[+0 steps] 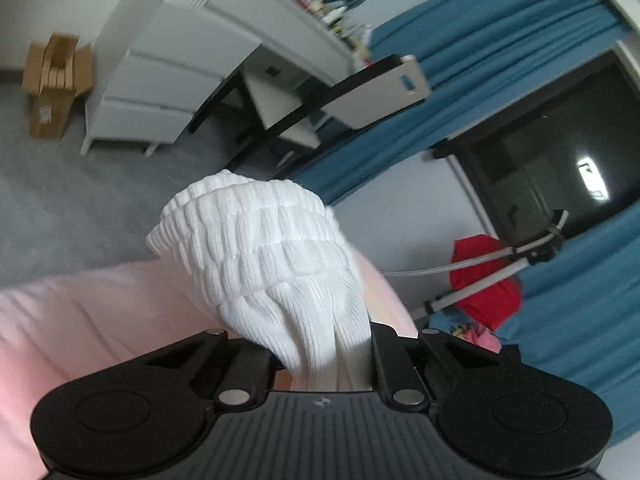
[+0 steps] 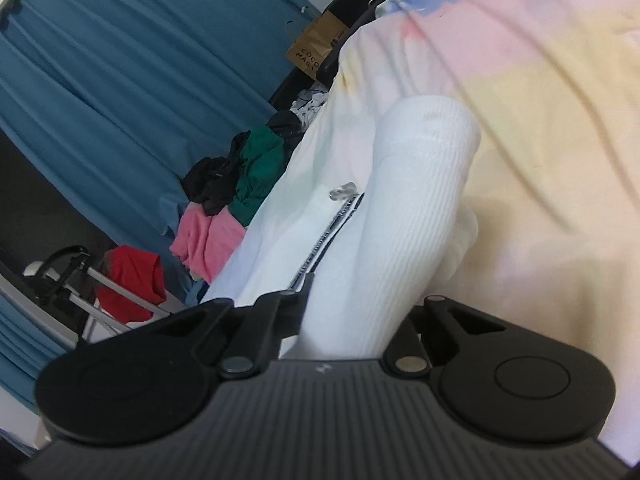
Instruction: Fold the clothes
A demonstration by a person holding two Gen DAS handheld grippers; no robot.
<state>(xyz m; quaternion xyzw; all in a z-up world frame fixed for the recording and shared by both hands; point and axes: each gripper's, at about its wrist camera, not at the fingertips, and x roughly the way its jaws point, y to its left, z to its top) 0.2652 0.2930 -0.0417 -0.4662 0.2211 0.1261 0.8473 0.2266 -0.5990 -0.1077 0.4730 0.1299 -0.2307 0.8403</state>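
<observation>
Nearest the lens in the left wrist view sat the black body of the left gripper (image 1: 326, 354), its fingers clenched on a white ribbed sock (image 1: 276, 264) whose bunched, banded cuff rose above them, lifted clear of the pink bedsheet (image 1: 80, 320) that spread below and to the left of it. Far left of the sock stood a cardboard box (image 1: 56, 80) on the grey carpet (image 1: 72, 192), then a white chest of drawers (image 1: 160, 92), then a chair with a black frame (image 1: 340, 96). Right of the sock hung blue curtains (image 1: 500, 64), and a red cloth (image 1: 486, 280) lay beside a white tripod (image 1: 492, 276). In the right wrist view the right gripper (image 2: 344, 332) likewise had its fingers closed on a white ribbed sock (image 2: 400, 220), which stretched up and away from them over the pastel bedspread (image 2: 540, 140). Left of that sock lay a white garment with a dark striped edge (image 2: 288, 240); further left, off the bed's edge, were a pink garment (image 2: 204, 240), a green one (image 2: 260, 172), a black one (image 2: 212, 184) and red fabric (image 2: 132, 280), all before the blue curtain. A brown paper bag (image 2: 312, 48) hung above them.
</observation>
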